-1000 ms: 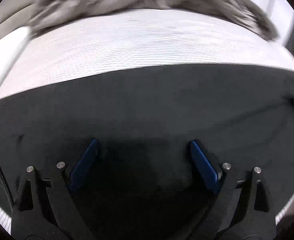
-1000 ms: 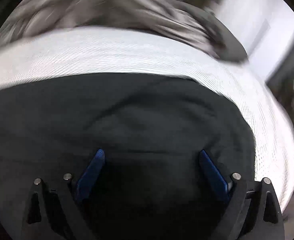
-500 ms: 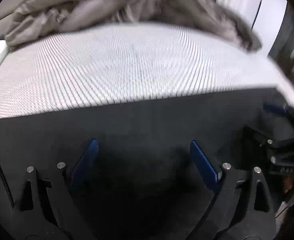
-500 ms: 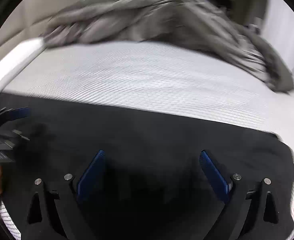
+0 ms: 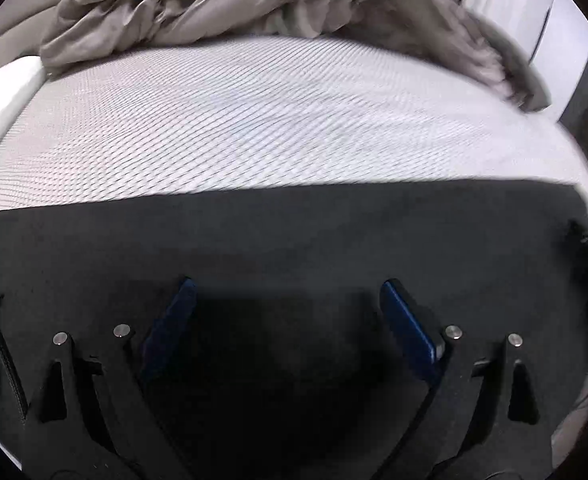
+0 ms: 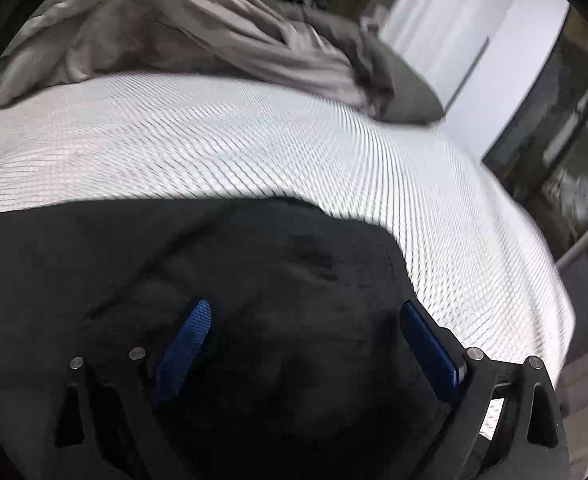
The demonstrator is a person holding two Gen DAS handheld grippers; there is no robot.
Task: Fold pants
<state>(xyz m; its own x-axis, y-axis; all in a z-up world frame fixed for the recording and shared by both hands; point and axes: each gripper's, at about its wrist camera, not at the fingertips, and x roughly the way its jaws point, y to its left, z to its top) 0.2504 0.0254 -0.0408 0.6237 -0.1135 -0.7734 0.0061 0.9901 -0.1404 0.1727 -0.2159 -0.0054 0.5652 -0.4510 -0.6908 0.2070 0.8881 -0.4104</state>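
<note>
A: Both tools are over the cloth now. The left gripper [image 5: 285, 292] has its jaws spread wide with nothing between them, and the black pants [image 5: 294, 240] lie flat right beneath and ahead of it.

B: Same on the other side. The right gripper [image 6: 306, 316] is agape too, holding nothing, with the pants [image 6: 213, 264] filling the near half of its view on the white mattress [image 6: 253, 140].

A: The long axis looks to run left to right across the bed. The far edge is a straight line in the left view.

B: And the garment's right end curves off just beside the right tool's right finger, so I'd judge that hand nearer an end.

A: The grey duvet [image 5: 253, 4] is bunched at the far side, well apart from the pants.

B: The near edge is hidden under both tools, and waistband versus hems I can't tell.
</note>
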